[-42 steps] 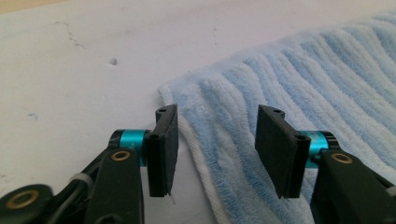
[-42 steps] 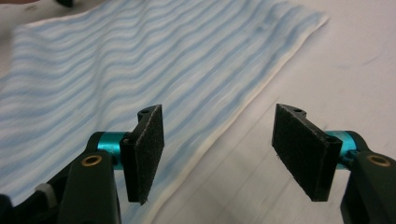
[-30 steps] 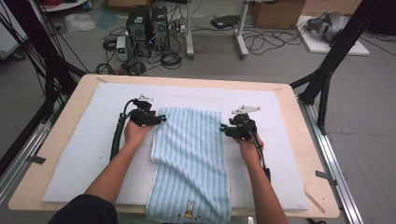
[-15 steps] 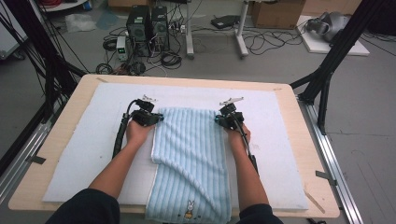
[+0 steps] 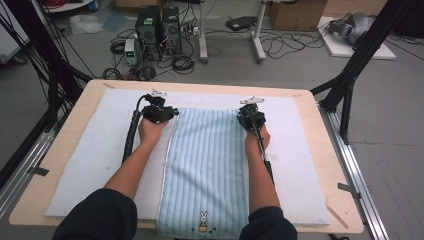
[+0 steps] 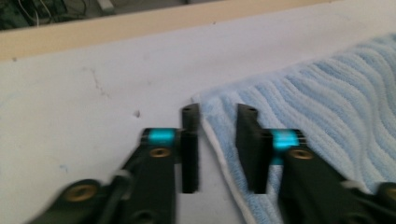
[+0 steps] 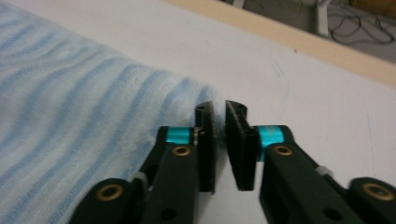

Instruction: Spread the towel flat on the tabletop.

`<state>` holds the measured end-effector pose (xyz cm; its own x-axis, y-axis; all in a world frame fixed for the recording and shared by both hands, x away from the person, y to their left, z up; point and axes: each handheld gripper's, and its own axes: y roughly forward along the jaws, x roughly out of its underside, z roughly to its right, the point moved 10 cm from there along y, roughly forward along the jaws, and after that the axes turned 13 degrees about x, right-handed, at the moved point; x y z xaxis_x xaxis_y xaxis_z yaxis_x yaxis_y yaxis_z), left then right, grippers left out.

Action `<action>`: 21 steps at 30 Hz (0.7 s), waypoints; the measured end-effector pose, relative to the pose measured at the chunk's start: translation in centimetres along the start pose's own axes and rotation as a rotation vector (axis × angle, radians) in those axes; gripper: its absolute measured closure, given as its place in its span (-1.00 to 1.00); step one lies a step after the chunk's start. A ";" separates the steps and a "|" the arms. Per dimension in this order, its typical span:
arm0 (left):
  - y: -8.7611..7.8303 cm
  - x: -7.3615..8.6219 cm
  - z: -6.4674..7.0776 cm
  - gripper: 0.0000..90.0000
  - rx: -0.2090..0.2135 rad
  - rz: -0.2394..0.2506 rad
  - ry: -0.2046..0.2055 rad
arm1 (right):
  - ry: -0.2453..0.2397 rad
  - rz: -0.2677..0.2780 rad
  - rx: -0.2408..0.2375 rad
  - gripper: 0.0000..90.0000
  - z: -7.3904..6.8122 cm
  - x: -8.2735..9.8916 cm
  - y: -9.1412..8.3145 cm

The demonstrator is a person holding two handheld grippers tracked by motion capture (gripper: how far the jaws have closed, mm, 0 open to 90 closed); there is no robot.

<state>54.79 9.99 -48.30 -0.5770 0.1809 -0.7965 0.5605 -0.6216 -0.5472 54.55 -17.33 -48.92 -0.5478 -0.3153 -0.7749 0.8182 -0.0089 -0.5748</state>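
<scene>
A light blue striped towel (image 5: 207,165) lies flat and lengthwise on a white mat (image 5: 95,165), with a small rabbit motif (image 5: 202,221) at its near end. My left gripper (image 5: 169,112) sits at the towel's far left corner. In the left gripper view its jaws (image 6: 218,112) have just been opening; the towel (image 6: 327,93) has its edge in the gap, unpinched. My right gripper (image 5: 246,113) is at the far right corner. Its jaws (image 7: 219,108) have just been opening to a narrow gap, with the towel (image 7: 70,102) beside the left jaw.
The mat covers most of a wooden table (image 5: 327,165). Both forearms reach in along the towel's two long sides. Beyond the table's far edge are computer boxes (image 5: 157,22), cables and black frame legs (image 5: 350,80).
Both grippers closed on the towel's far corners and then parted again. The right hand moved toward the far edge. The towel's far end now lies wider and flatter.
</scene>
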 end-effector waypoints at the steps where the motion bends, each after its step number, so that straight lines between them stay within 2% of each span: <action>1: 0.0 0.3 0.0 0.34 0.002 -0.019 -0.004 | 0.020 -0.009 -0.002 0.64 0.1 0.2 0.1; 2: 0.1 0.8 -0.1 0.32 0.005 -0.041 -0.015 | 0.031 -0.009 -0.005 0.58 0.1 0.2 0.1; 5: -0.1 1.4 -0.3 0.27 0.004 -0.028 -0.038 | 0.065 0.007 -0.007 0.43 0.5 -0.2 -0.4; 9: 0.1 2.2 -0.2 0.28 0.024 -0.054 -0.048 | 0.100 0.028 -0.023 0.36 1.1 -0.7 -1.4; 12: 0.7 2.0 0.5 0.41 0.033 -0.050 -0.018 | 0.103 0.044 -0.039 0.37 1.3 -0.8 -2.5; 16: 2.2 1.9 1.5 0.46 0.043 -0.037 0.015 | 0.109 0.043 -0.051 0.37 1.8 -0.1 -3.4; 19: 3.0 1.8 1.3 0.54 -0.010 -0.039 0.070 | 0.101 0.036 -0.070 0.37 2.1 0.8 -3.8; 20: 3.0 1.7 1.1 0.66 -0.058 -0.063 0.101 | 0.100 0.035 -0.076 0.37 2.3 1.2 -3.9; 21: 3.0 1.6 1.0 0.86 -0.082 -0.078 0.130 | 0.099 0.031 -0.079 0.37 2.4 1.5 -4.0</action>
<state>54.97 7.63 -50.96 -0.5422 0.3263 -0.7743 0.5667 -0.5384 -0.6237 50.86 -20.09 -47.18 -0.5400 -0.2188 -0.8127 0.8211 0.0753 -0.5658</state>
